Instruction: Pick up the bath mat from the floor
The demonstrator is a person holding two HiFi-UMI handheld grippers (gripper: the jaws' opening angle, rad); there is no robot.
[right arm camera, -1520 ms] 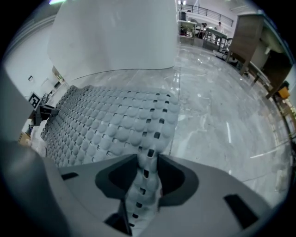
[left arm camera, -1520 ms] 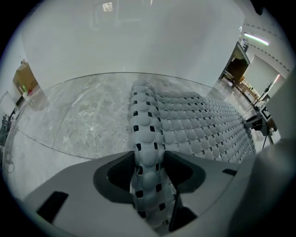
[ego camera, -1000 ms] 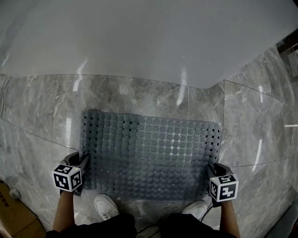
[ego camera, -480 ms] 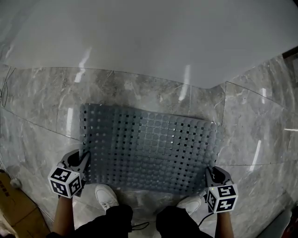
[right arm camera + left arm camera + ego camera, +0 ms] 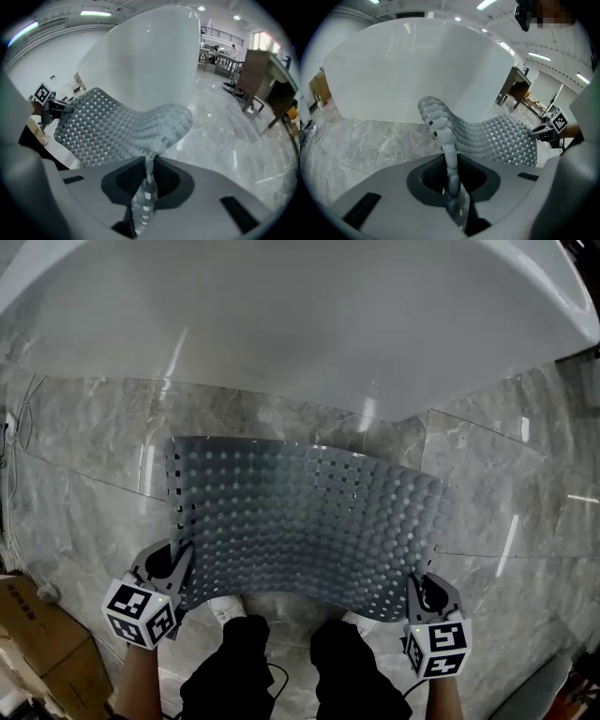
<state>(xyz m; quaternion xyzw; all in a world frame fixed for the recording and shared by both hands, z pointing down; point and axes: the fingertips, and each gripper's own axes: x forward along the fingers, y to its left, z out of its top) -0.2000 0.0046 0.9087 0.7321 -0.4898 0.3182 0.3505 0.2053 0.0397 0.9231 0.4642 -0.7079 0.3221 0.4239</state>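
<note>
The grey bath mat point(image 5: 309, 521), studded with round bumps and square holes, is lifted by its near edge and sags in a curve between my two grippers. My left gripper point(image 5: 183, 557) is shut on the mat's near left corner, and the left gripper view shows the mat's edge point(image 5: 440, 126) pinched between the pads of that gripper point(image 5: 451, 174). My right gripper point(image 5: 418, 585) is shut on the near right corner; in the right gripper view the mat point(image 5: 117, 126) runs into that gripper point(image 5: 147, 177). Both pairs of jaws have just been closing on the mat's edge.
A large white bathtub point(image 5: 281, 324) fills the far side, above the grey marble floor point(image 5: 84, 446). A cardboard box point(image 5: 37, 638) sits at the near left. The person's white shoe point(image 5: 225, 607) and dark trouser legs point(image 5: 281, 671) are under the mat's near edge.
Both grippers have risen with the mat's near corners. The mat has gone from lying flat on the floor to a raised, bowed sheet that partly hides the shoes.
</note>
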